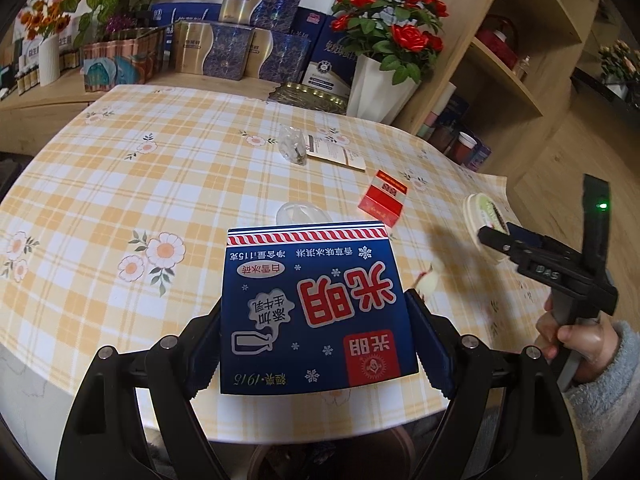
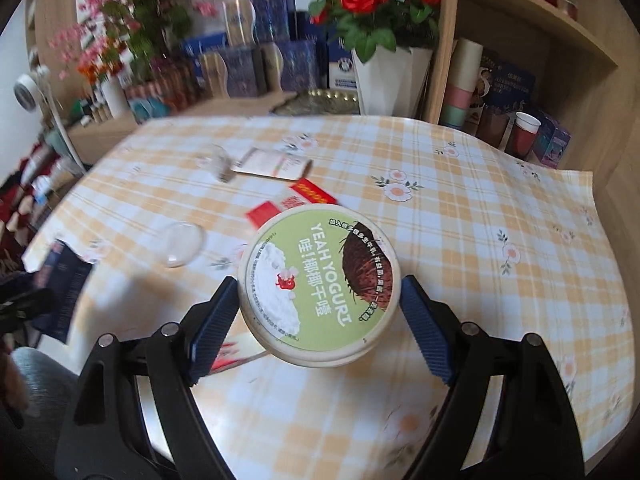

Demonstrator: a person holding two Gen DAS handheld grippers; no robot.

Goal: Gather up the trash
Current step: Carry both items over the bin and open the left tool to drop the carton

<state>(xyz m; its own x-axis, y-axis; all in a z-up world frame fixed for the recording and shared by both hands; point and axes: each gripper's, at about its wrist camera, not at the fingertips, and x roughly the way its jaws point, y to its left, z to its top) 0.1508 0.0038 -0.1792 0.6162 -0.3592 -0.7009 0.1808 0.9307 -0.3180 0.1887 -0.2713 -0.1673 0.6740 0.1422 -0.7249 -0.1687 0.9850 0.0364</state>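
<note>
My left gripper (image 1: 316,332) is shut on a blue ice-cream carton (image 1: 312,304) and holds it above the near edge of the table (image 1: 120,184). My right gripper (image 2: 320,308) is shut on a round yogurt tub with a green lid (image 2: 320,284), held over the table; the tub also shows in the left wrist view (image 1: 484,216). On the table lie a red cigarette pack (image 1: 382,198), a clear plastic lid (image 1: 300,214), a crumpled clear wrapper (image 1: 292,144) and a white leaflet (image 1: 336,152).
The table wears a yellow plaid cloth. A white vase of red roses (image 1: 380,84) and stacked blue gift boxes (image 1: 240,40) stand at the back. A wooden shelf unit (image 1: 516,60) stands to the right. A small pale scrap (image 1: 428,282) lies near the right edge.
</note>
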